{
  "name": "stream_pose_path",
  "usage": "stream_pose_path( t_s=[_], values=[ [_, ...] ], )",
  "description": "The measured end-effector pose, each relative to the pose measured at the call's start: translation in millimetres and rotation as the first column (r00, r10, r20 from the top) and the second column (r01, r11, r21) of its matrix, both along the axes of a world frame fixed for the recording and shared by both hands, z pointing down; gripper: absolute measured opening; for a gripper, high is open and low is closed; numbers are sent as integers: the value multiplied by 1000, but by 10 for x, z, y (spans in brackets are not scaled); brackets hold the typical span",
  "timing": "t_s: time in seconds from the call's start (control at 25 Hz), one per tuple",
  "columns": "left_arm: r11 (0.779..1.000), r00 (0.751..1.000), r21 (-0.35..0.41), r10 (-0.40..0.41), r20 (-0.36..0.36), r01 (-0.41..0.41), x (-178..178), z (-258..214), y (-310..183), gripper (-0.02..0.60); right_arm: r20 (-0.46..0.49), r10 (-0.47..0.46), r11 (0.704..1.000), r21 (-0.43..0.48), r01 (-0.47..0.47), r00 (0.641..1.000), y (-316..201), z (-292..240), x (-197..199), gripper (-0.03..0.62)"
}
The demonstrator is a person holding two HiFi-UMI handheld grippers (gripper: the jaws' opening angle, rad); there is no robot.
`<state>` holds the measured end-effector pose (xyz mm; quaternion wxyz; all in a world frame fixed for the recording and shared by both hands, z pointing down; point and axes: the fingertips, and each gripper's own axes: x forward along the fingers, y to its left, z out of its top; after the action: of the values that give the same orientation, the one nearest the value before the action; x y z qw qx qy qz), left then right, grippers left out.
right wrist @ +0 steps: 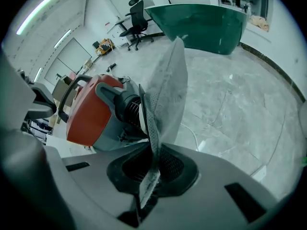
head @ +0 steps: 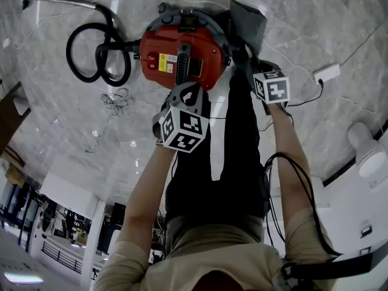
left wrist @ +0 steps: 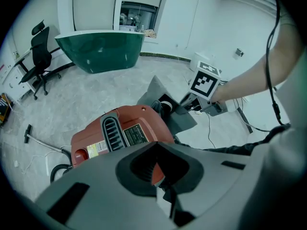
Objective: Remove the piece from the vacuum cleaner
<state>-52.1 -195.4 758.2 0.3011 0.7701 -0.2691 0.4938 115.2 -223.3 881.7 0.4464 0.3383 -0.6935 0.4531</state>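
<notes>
A red vacuum cleaner (head: 182, 56) (left wrist: 120, 133) (right wrist: 88, 114) lies on the marble floor. A grey cloth dust bag (head: 247, 18) (left wrist: 160, 94) (right wrist: 168, 85) stands up from its black ribbed port (right wrist: 127, 110) on the right side. My right gripper (head: 248, 60) (right wrist: 148, 174) (left wrist: 186, 101) is shut on the bag's perforated edge strip. My left gripper (head: 187, 91) (left wrist: 160, 176) sits at the vacuum's near edge, with a sliver of the red shell pinched between its jaws.
The black hose (head: 100, 53) coils on the floor left of the vacuum, with a wire tangle (head: 118, 99) below it. A white power strip (head: 327, 73) and cables lie to the right. A green curved counter (left wrist: 100, 49) (right wrist: 201, 25) and an office chair (left wrist: 41, 56) stand farther off.
</notes>
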Motion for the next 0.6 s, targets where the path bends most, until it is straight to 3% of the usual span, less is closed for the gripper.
stream_pose_path(
  t_s=[0.6],
  values=[
    [1000, 1000, -7, -20, -9, 20, 84, 36, 67, 3, -40, -49, 998, 47, 51, 998, -71, 55, 105, 21]
  ],
)
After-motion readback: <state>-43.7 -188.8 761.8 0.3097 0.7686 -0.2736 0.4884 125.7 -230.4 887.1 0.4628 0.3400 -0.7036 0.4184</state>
